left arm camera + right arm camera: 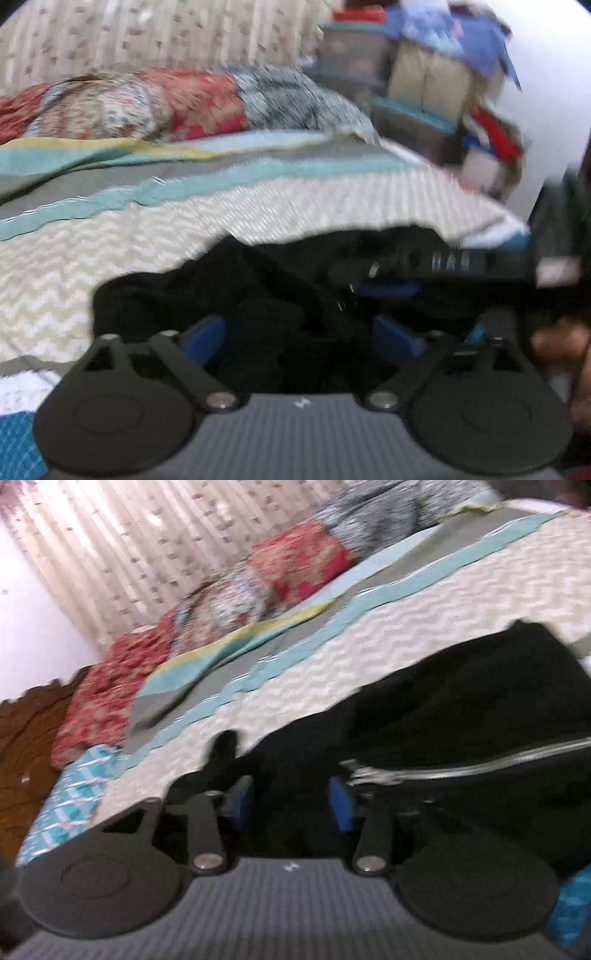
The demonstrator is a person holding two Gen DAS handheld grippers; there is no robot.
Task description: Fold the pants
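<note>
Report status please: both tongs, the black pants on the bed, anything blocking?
Left tongs open, right tongs open. Black pants bunched on bedspread, lying between both sets of pads, unclamped. Right tongs close across the left view.

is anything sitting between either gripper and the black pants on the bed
Nothing visible does. The black pants lie bunched on the chevron bedspread right in front of the left gripper, dark cloth filling its open jaws. The right gripper is also at the cloth, jaws apart. Blur hides fine contact.
</note>
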